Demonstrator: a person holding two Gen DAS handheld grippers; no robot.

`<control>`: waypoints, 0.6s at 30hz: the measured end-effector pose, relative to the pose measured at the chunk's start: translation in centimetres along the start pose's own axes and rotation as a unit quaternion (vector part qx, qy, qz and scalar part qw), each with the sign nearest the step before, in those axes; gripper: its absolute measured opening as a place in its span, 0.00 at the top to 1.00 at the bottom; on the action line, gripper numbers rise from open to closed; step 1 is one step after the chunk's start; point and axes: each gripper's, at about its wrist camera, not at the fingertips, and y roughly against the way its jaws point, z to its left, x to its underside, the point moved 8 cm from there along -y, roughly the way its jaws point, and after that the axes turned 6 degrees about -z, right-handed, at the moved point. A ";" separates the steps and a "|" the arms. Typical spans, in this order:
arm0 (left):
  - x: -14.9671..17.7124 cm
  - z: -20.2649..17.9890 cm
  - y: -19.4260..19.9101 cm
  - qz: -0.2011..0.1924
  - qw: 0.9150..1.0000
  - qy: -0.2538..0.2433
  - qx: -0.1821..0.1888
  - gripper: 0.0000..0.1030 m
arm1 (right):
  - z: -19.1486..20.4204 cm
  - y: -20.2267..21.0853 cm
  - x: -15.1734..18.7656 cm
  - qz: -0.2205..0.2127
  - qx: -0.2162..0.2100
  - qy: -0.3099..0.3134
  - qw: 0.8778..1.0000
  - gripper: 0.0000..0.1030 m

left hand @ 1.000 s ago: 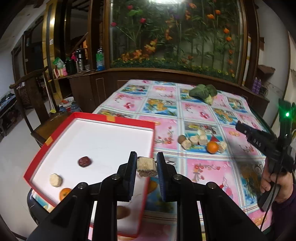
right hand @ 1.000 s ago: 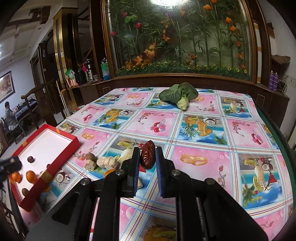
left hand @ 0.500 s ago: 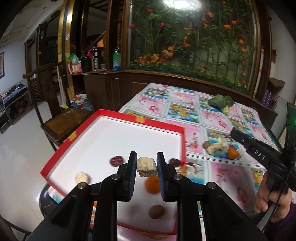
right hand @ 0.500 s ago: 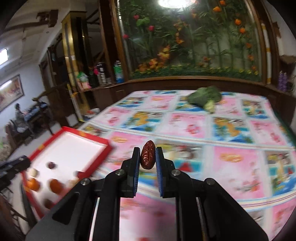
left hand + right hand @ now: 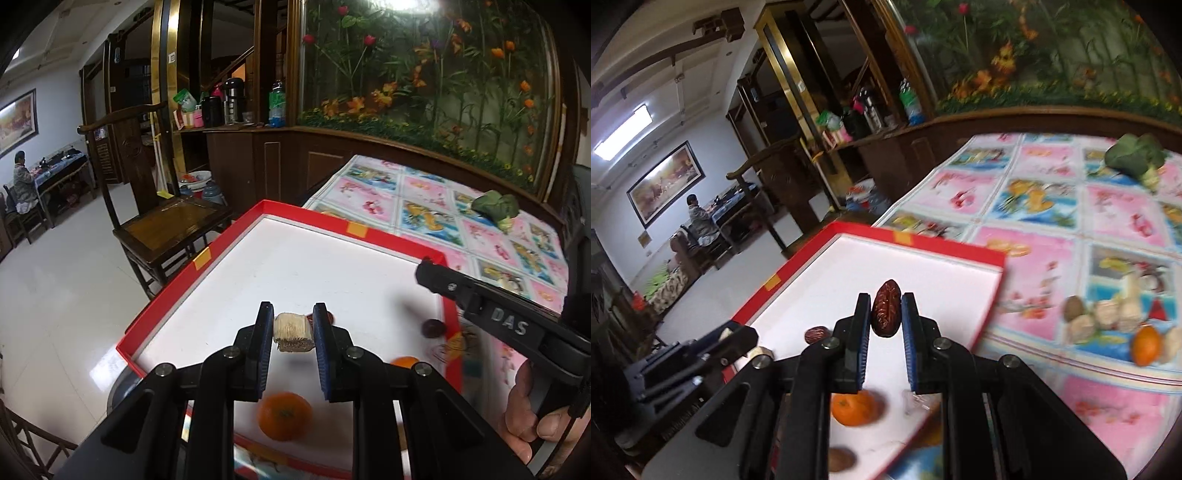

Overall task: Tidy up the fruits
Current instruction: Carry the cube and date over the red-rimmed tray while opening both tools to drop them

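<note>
My left gripper [image 5: 293,328] is shut on a beige fibrous chunk [image 5: 292,331] and holds it above the red-rimmed white tray [image 5: 207,258]. My right gripper [image 5: 885,317] is shut on a dark red date [image 5: 885,314] above the same tray [image 5: 945,251]. An orange [image 5: 283,415] and a dark date [image 5: 432,328] lie in the tray. The right gripper's body enters the left wrist view [image 5: 498,314] from the right. The left gripper shows at the left of the right wrist view [image 5: 731,338].
A pile of fruit pieces with an orange [image 5: 1145,345] lies on the patterned tablecloth [image 5: 1108,206] right of the tray. A green vegetable [image 5: 496,208] lies farther back. A wooden chair [image 5: 162,221] stands left of the table.
Both grippers have moved left and forward over the tray, each still holding its piece. The right gripper has swung from the tablecloth to above the tray.
</note>
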 end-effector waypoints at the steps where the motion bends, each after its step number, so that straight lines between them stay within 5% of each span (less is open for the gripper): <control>1: 0.0 0.1 -0.3 0.003 1.000 -0.002 -0.004 0.80 | 0.1 -1.1 0.2 0.013 0.000 -0.002 1.000 0.82; 18: 0.7 -0.6 -3.3 0.039 0.997 -0.043 -0.046 0.80 | -0.5 -3.3 2.3 0.081 -0.010 0.014 0.997 0.81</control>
